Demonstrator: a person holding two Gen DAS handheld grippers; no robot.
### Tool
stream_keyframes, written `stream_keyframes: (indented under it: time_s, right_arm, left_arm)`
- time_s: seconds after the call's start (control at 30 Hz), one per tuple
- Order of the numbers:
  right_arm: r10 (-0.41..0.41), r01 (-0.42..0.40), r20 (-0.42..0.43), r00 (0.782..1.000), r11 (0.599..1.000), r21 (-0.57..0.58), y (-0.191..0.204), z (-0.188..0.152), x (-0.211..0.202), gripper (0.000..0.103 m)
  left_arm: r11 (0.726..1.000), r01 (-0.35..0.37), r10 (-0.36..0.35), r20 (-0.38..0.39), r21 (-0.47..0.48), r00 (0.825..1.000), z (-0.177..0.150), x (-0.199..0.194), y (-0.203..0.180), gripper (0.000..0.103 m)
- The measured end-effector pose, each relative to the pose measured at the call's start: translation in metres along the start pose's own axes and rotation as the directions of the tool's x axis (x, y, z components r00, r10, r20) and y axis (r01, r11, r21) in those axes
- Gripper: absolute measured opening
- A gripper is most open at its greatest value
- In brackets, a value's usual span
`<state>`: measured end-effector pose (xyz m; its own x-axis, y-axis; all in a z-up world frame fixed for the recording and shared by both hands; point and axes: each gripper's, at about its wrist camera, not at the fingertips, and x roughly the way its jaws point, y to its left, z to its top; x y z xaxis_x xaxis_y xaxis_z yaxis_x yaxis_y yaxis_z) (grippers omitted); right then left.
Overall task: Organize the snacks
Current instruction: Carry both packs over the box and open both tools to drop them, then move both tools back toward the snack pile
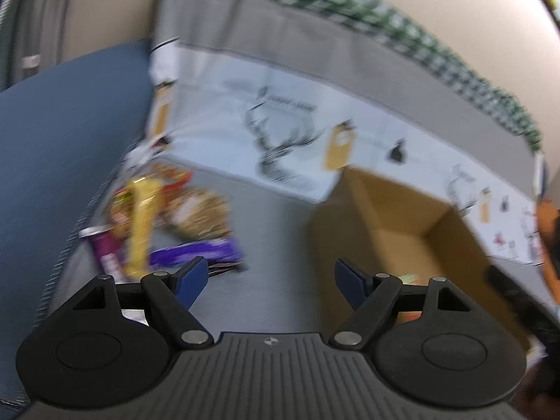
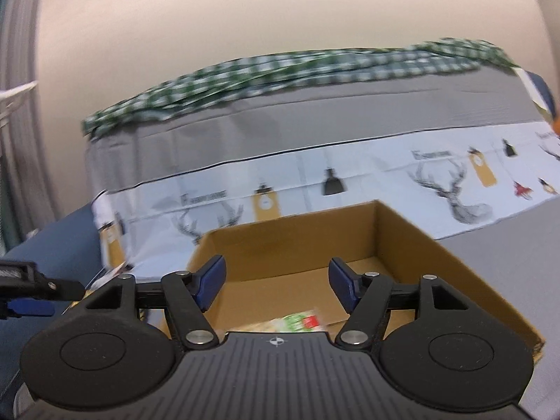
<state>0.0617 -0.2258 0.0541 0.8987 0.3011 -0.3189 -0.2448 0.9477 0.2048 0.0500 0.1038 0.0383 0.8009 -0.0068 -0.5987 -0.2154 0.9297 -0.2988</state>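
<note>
An open cardboard box (image 2: 420, 245) stands on the grey tabletop (image 1: 273, 224); in the left wrist view the box (image 1: 385, 231) is at the right. A green and red snack packet (image 2: 297, 322) lies on its floor. My right gripper (image 2: 276, 283) hangs over the box's near side, open, with nothing between its blue pads. My left gripper (image 1: 269, 280) is open over bare table, empty. To its left lies a blurred heap of snacks: a yellow bar (image 1: 141, 224), a purple packet (image 1: 196, 252), a purple tube (image 1: 103, 245) and a brown bag (image 1: 199, 213).
A white runner with antler prints (image 2: 437, 182) crosses the table behind the box. A green checked cloth (image 2: 280, 70) lies along the far edge by the beige wall. A blue chair (image 1: 70, 133) stands left of the table. The left gripper's side (image 2: 31, 290) shows at the right wrist view's left edge.
</note>
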Motion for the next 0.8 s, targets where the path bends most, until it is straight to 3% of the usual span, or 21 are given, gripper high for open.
stream_keyframes:
  time_s: [0.17, 0.27, 0.37, 0.5, 0.63, 0.7, 0.8]
  right_arm:
    - [0.034, -0.036, -0.044, 0.998, 0.998, -0.052, 0.019, -0.009, -0.004, 0.067]
    - [0.030, -0.033, -0.061, 0.998, 0.998, -0.056, 0.029, -0.014, -0.005, 0.067]
    - [0.015, -0.020, -0.074, 0.997, 0.998, -0.056, 0.039, -0.019, -0.006, 0.067]
    - [0.016, -0.022, -0.060, 0.998, 0.995, -0.093, 0.054, -0.024, -0.007, 0.065]
    - [0.051, -0.060, -0.058, 0.997, 0.984, -0.166, 0.071, -0.029, -0.007, 0.055]
    - [0.066, -0.078, -0.068, 0.995, 0.976, -0.201, 0.079, -0.032, -0.005, 0.047]
    - [0.075, -0.097, -0.097, 0.992, 0.965, -0.244, 0.090, -0.038, 0.001, 0.042]
  left_arm:
    - [0.997, -0.072, 0.072, -0.033, 0.013, 0.997, -0.006, 0.023, 0.033, 0.079]
    - [0.997, -0.079, 0.079, -0.040, -0.007, 0.996, -0.017, 0.036, 0.048, 0.050]
    - [0.986, -0.168, 0.167, -0.080, -0.005, 0.983, -0.032, 0.053, 0.052, 0.024]
    - [0.978, -0.201, 0.203, -0.033, 0.050, 0.979, -0.037, 0.051, 0.040, 0.024]
    - [0.978, -0.199, 0.203, -0.061, 0.062, 0.977, -0.040, 0.057, 0.036, 0.025]
    - [0.980, -0.198, 0.200, -0.070, 0.036, 0.977, -0.039, 0.059, 0.040, 0.027]
    - [0.981, -0.194, 0.192, -0.092, -0.018, 0.977, -0.037, 0.061, 0.051, 0.028]
